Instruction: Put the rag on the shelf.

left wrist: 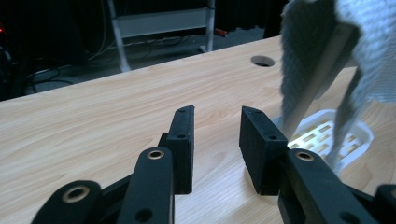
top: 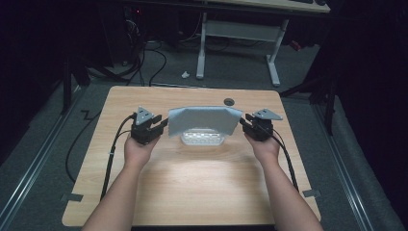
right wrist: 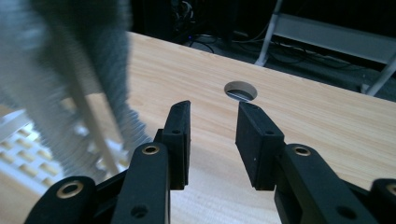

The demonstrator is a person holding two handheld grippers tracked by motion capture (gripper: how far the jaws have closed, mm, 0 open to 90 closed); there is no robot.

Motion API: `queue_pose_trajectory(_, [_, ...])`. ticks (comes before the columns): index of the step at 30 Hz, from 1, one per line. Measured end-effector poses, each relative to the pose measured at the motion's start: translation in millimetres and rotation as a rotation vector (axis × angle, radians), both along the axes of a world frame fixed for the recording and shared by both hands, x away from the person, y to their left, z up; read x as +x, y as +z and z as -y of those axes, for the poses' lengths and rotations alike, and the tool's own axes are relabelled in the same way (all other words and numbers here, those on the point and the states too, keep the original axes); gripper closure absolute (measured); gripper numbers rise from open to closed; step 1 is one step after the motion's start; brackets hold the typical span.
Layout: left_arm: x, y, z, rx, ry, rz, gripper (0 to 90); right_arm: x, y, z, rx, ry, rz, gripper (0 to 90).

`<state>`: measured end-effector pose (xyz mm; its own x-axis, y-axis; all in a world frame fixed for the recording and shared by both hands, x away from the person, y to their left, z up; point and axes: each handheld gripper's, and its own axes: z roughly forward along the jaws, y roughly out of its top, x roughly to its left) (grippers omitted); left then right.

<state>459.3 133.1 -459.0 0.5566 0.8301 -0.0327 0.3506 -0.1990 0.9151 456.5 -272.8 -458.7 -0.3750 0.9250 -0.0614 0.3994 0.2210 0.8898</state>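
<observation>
A: Where is the grey cloth (top: 205, 120) sitting, and what are the jaws doing?

B: The cloth is hanging draped over a pale bar, above the white slotted tray (top: 202, 140) at mid-table. The left gripper (top: 160, 124) is hovering just beside its left edge, the right gripper (top: 244, 122) just beside its right edge. Both jaw pairs are standing spread, pinching nothing; bare wooden table (top: 192, 183) is showing between the pads.

A: Material notes?

B: The cloth is looking like a ribbed, soft knit, falling in loose folds. The tray is rigid plastic with rectangular slots.

A: Risk from here?

B: Probably an uneven pinch. If one side is closing on a single loose fold, the cloth could be sliding off the bar or dragging the light tray.
</observation>
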Motion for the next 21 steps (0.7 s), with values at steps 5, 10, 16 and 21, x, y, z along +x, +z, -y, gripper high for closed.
queue_pose_trajectory(5, [-24.2, 1.3, -15.5, -0.008, 0.061, -0.012, 64.9, -24.3, 3.3, 2.0, 0.002, 0.019, 0.023, 62.7])
queue_pose_trajectory(10, [-72.1, -8.0, -26.4, 0.021, 0.009, -0.019, 60.9, -66.0, 5.7, 5.3, 0.001, 0.035, 0.057, 58.4])
queue_pose_trajectory(16, [-133.8, -34.4, -23.8, 0.034, -0.097, -0.143, 53.2, -124.2, 0.3, 2.4, -0.010, 0.047, 0.030, 55.5])
queue_pose_trajectory(21, [-168.1, -60.3, -7.8, 0.097, -0.188, -0.199, 51.4, -167.2, -27.0, -12.8, -0.013, 0.089, -0.038, 51.5])
